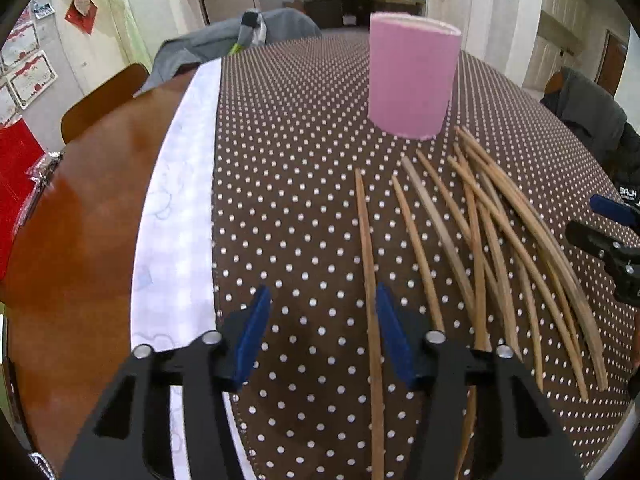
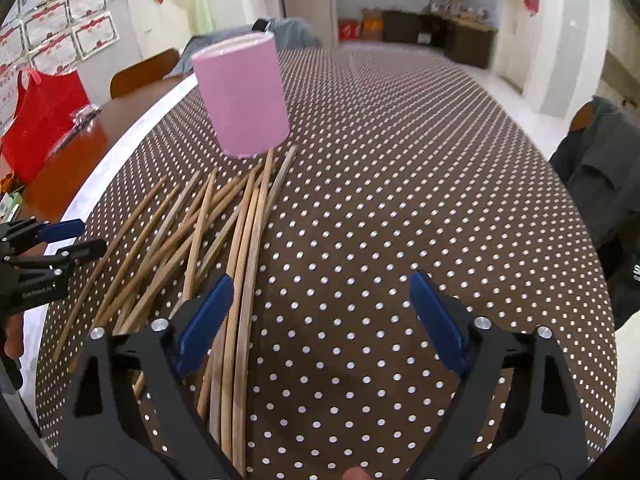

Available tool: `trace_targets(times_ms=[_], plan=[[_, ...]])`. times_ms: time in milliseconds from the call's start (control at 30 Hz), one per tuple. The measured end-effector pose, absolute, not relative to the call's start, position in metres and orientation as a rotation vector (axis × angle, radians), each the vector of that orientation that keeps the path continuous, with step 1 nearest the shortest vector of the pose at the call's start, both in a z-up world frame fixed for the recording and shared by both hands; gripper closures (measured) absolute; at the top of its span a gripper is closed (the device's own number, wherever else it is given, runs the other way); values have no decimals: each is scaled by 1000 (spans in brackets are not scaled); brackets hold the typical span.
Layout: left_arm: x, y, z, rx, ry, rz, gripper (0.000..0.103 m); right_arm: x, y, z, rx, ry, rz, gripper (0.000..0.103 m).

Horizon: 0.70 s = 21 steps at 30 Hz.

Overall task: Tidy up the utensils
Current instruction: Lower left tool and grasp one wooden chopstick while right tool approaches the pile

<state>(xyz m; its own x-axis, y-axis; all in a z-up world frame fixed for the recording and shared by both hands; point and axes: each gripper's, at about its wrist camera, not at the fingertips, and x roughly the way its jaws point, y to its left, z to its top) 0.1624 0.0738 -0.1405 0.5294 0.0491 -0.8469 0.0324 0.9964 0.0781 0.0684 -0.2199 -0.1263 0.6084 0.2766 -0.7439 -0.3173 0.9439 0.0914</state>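
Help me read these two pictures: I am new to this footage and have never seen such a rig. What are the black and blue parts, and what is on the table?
No robot here: a person holds a pair of tongs in each hand, with a fisheye camera looking along the fingers. One picture comes from the left tongs, the other from the right tongs. Both are open and hold nothing. On the dotted brown tablecloth lie scattered wooden chopsticks, with an upright pink cylindrical holder behind them. Each picture also catches the other tongs at its edge.
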Motion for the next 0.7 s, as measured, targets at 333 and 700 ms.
trace_targets(times_ms=[333, 700], plan=[[161, 64, -148, 109, 1041, -14, 57, 93, -204, -140, -100, 939, 381, 30], [176, 65, -149, 73, 1092, -68, 81, 146, -190, -143, -197, 1069, 408, 65]])
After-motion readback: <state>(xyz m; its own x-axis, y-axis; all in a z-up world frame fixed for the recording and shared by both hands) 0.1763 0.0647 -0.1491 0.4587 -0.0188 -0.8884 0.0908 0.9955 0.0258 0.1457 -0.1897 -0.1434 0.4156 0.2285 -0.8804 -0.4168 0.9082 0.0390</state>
